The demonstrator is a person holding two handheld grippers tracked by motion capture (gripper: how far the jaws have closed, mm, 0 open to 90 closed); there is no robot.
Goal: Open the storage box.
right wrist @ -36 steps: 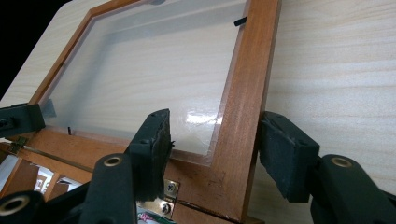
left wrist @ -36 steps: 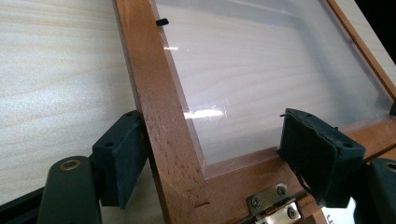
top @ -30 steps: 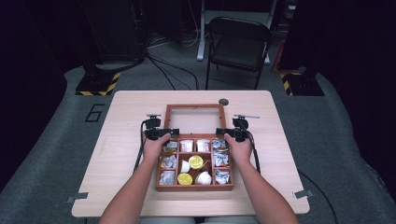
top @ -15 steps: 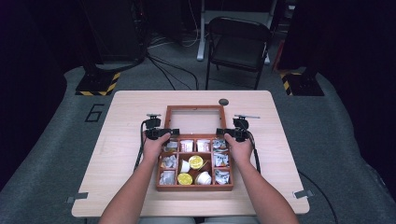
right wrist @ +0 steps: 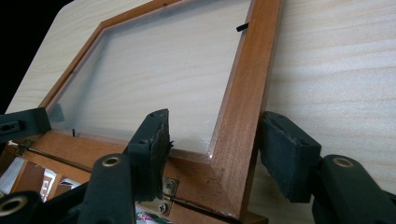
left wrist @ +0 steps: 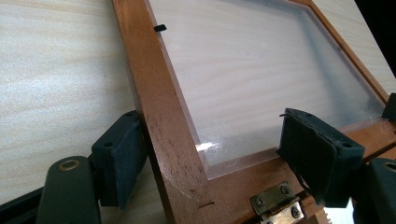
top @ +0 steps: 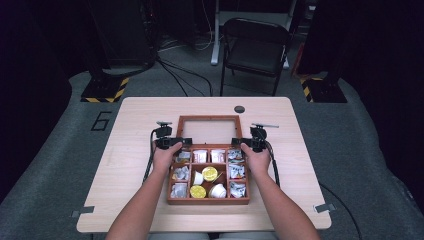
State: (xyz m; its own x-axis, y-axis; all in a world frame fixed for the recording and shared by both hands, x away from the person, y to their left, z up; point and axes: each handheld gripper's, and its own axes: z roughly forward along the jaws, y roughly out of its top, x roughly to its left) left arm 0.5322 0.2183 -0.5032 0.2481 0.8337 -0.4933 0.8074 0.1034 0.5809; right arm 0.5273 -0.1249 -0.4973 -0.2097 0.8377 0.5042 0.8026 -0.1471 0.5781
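While I hold a gripper in each hand, the high view shows one pale wooden table [top: 135, 130], one folding chair [top: 255, 47] beyond it and a single painted "6" [top: 101, 120] on the floor to the left, the one piece of writing I can read. One wooden box [top: 207, 201] sits in front of me near the table's near edge, its glass-paned lid [top: 208, 118] folded back flat on the table behind it.

The box has nine compartments. I count two yellow-lidded cups [top: 210, 173] and two white cups [top: 218, 190] in the middle column; the packets around them are too small to count.

My left gripper [top: 170, 142] sits at the lid's near left corner, my right gripper [top: 247, 143] at its near right corner. In the left gripper view my jaws stand apart, straddling the frame's side rail without clamping it. In the right gripper view my jaws have just been opening, the other side rail loose between them.

The gripper views add what the high view lacks: one brass hinge [left wrist: 275, 203] in each, and one small black peg [left wrist: 160, 28] on each rail's inner edge.
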